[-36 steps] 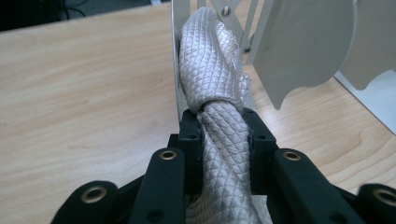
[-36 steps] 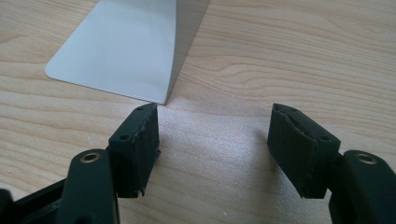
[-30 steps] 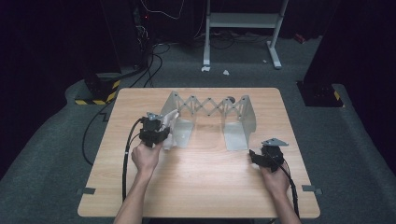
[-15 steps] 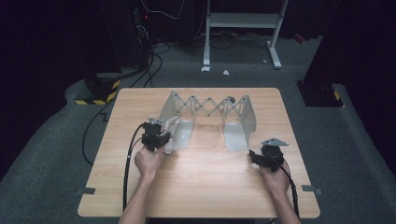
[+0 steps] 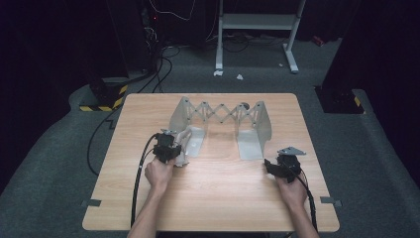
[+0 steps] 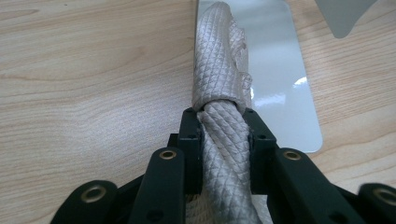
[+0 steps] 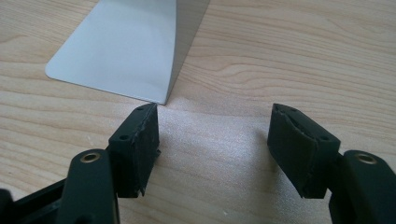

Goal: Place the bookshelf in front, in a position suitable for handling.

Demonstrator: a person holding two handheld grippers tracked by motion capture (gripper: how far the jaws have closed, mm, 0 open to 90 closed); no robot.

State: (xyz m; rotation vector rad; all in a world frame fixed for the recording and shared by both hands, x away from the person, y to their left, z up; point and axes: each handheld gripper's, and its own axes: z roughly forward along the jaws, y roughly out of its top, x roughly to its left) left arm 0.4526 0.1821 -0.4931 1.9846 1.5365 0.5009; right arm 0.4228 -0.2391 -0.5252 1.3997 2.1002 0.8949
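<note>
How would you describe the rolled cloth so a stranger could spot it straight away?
On the wooden table stands a grey metal expanding rack. At its left base plate, the left gripper clamps a rolled beige cloth. Its quilted diamond pattern sets it apart from the smooth metal.

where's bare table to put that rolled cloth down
Bare wood lies between the rack's two foot plates, along the table's near edge between the two forearms, and down the left side. It is crowded at the left foot plate, where the left claw grips the rolled cloth. The right claw stands open.
</note>
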